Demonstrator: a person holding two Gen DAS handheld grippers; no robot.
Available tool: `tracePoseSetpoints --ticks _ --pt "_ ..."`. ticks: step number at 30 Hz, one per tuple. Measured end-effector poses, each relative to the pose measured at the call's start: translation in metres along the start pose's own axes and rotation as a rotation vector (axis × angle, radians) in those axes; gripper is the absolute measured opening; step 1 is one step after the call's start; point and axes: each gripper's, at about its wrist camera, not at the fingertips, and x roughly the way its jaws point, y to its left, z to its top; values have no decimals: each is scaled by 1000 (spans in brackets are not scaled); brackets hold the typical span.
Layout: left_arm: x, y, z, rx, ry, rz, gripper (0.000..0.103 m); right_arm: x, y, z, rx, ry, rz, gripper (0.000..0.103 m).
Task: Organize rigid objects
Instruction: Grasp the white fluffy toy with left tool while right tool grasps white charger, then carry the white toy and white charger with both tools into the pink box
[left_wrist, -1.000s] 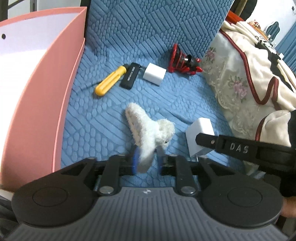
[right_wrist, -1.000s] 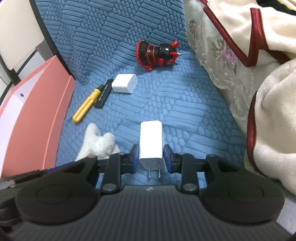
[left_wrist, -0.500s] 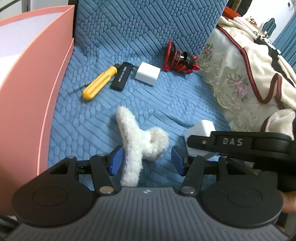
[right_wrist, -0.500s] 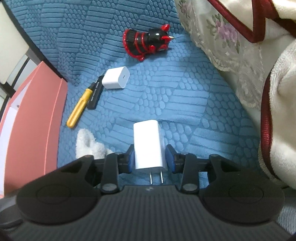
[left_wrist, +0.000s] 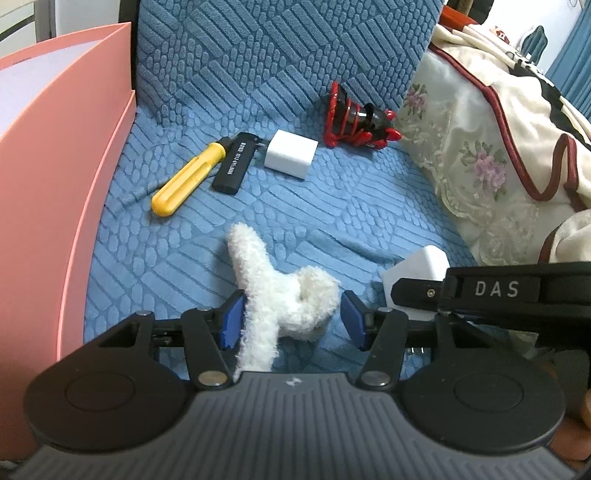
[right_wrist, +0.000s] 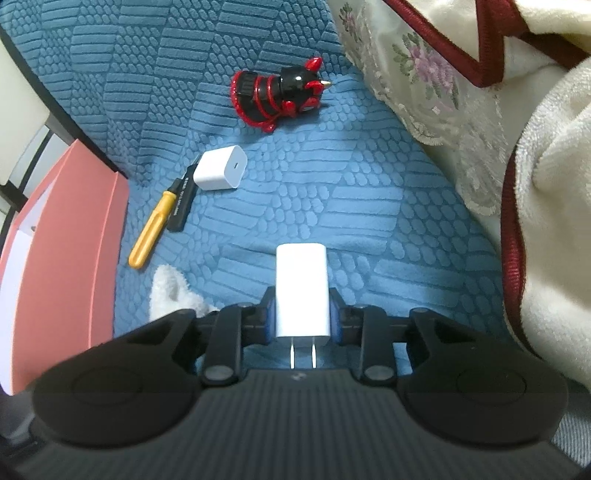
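A fluffy white toy (left_wrist: 280, 295) lies on the blue quilted cover (left_wrist: 332, 206) between the jaws of my left gripper (left_wrist: 291, 319). These jaws are closing; the left pad is at the fluff, and the right pad stands apart from it. My right gripper (right_wrist: 301, 317) is shut on a white plug charger (right_wrist: 301, 288), prongs toward the camera. In the left wrist view that charger (left_wrist: 424, 262) shows just right of the toy, behind the right gripper's black finger (left_wrist: 417, 291). The toy (right_wrist: 170, 291) peeks out at the lower left in the right wrist view.
Farther back lie a yellow-handled screwdriver (left_wrist: 188, 179), a black stick (left_wrist: 236, 166), a white cube charger (left_wrist: 291, 153) and a red-and-black figurine (left_wrist: 354, 122). A pink box (left_wrist: 55, 184) stands at the left. A cream blanket (left_wrist: 498, 129) fills the right side.
My left gripper opened and let go of the fluffy toy, which now rests on the cover between the jaws. The right gripper still grips the charger and has rolled slightly.
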Motion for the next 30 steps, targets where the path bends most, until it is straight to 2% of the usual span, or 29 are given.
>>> tracePoseSetpoints --ticks 2,5,9,15,23,30 --pt "-1 4 1 -16 -3 1 55 0 1 -1 -4 -1 -3 31" --pt "-3 11 3 -49 -3 -14 55 -1 3 -2 -12 -3 -10 31" --pt "-11 14 5 -52 -12 -9 55 -2 4 -4 -30 1 -14 31" --pt "-28 20 7 -68 -2 -46 55 -9 10 -8 -79 7 -23 31" --pt "-69 25 17 -86 -27 -105 55 -37 15 -10 -111 -27 -22 31" --pt "-103 17 24 -75 -52 -116 55 -72 25 -13 -137 -57 0 31"
